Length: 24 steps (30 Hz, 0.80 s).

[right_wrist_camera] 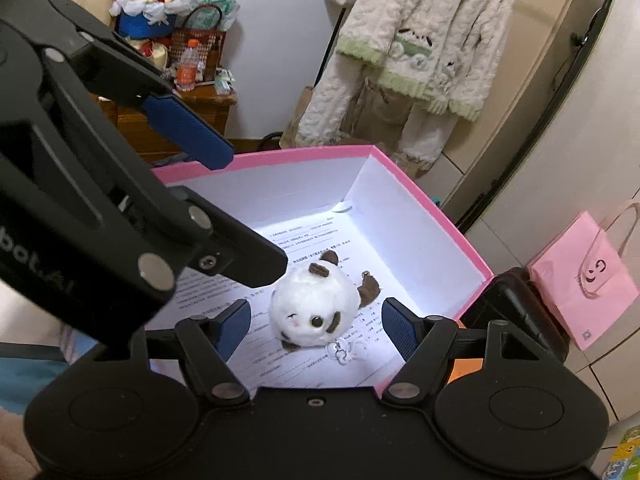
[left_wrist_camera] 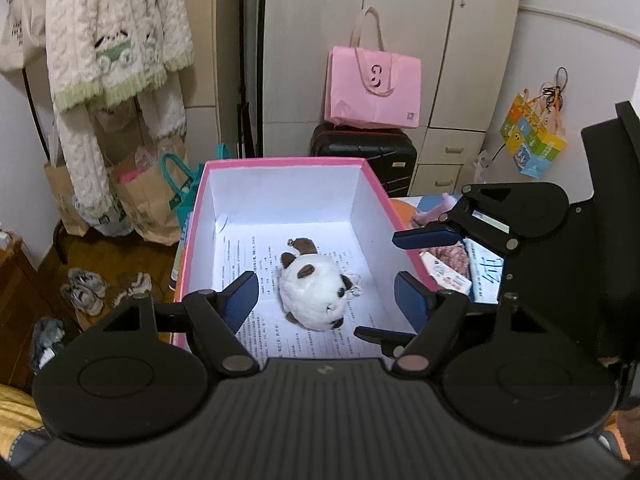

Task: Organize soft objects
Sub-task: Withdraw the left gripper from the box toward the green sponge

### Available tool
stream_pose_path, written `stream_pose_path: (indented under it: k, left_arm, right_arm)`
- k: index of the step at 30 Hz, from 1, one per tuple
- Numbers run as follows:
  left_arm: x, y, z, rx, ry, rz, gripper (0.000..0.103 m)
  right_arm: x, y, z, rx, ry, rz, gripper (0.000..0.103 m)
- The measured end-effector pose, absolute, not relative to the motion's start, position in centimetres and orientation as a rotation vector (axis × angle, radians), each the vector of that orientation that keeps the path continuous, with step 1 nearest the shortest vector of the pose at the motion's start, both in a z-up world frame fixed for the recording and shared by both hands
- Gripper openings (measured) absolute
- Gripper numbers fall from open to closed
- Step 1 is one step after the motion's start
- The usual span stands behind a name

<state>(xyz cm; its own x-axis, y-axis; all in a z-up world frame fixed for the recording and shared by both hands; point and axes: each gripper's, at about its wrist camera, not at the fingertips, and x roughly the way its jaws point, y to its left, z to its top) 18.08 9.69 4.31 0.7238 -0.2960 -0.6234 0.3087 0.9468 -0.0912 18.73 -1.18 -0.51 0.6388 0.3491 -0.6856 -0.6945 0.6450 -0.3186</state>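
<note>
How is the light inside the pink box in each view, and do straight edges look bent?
Left wrist view: the pink box is evenly lit inside, the plush toy sharp; the cupboard edges bow near the frame border. Right wrist view: a blown-out bright patch sits on the printed paper near the far corner, and the left gripper looms dark and soft in front.

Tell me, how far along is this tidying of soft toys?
One step looks done: the plush panda lies inside the pink box, on printed paper. Nothing is in hand; the left claw and the right claw both stand open above the box, touching nothing. Possibly left: something pink and soft lies outside the box, to its right, partly hidden.
</note>
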Motion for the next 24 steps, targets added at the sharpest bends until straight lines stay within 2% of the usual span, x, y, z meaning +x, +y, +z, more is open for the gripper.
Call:
stream_pose_path:
  k: [10, 24]
  left_arm:
    - [13.5, 8.0, 6.9, 0.072, 0.633, -0.361, 0.079]
    - [7.9, 4.2, 7.4, 0.151, 0.607, -0.437, 0.086]
  right_arm:
    - [13.5, -4.0, 2.6, -0.621, 0.529, 0.613, 0.079]
    - [7.6, -10.6, 4.0, -0.602, 0.478, 0.51, 0.081]
